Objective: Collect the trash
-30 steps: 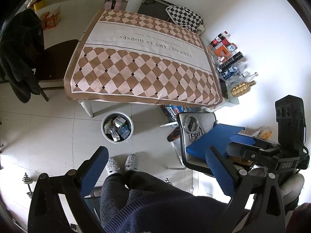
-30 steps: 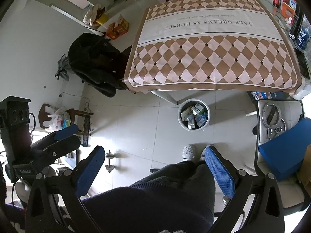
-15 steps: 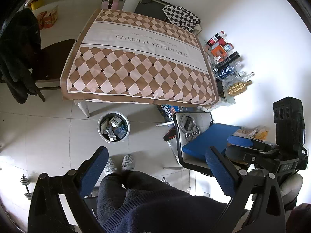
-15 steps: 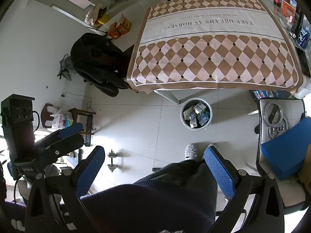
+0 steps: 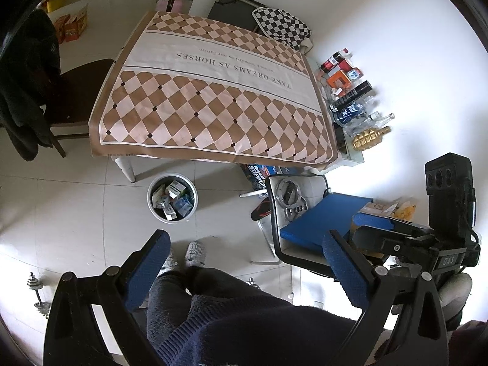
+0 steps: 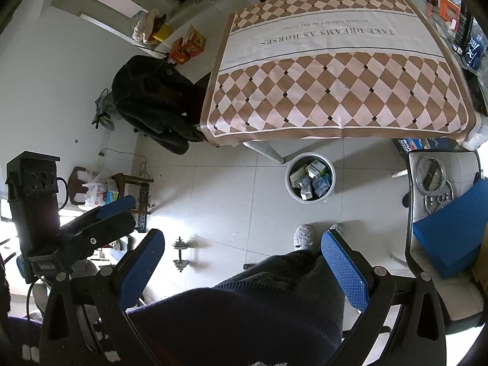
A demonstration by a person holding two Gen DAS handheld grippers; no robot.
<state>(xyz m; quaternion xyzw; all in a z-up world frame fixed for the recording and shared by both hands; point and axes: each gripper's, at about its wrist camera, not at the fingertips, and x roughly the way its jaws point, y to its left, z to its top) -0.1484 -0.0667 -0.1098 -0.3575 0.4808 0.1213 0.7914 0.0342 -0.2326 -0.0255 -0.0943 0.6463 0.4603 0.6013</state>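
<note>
A round grey trash bin (image 5: 172, 197) stands on the tiled floor by the table leg, filled with several small cartons; it also shows in the right wrist view (image 6: 310, 177). The table with a brown-and-cream diamond cloth (image 5: 213, 103) carries no loose items; it also shows in the right wrist view (image 6: 335, 70). My left gripper (image 5: 244, 271) is open and empty, held high above the person's lap. My right gripper (image 6: 244, 271) is open and empty, held high as well. Each gripper appears at the edge of the other's view.
A chair (image 5: 308, 219) with a blue cushion and metal rings stands at the right. Bottles and boxes (image 5: 350, 97) line the wall beside the table. A dark coat (image 6: 152, 100) hangs on a chair at the left. A dumbbell (image 6: 180, 253) lies on the floor.
Both grippers have risen and drawn back slightly, so the table and bin look smaller and lower in view. Both jaws stay open.
</note>
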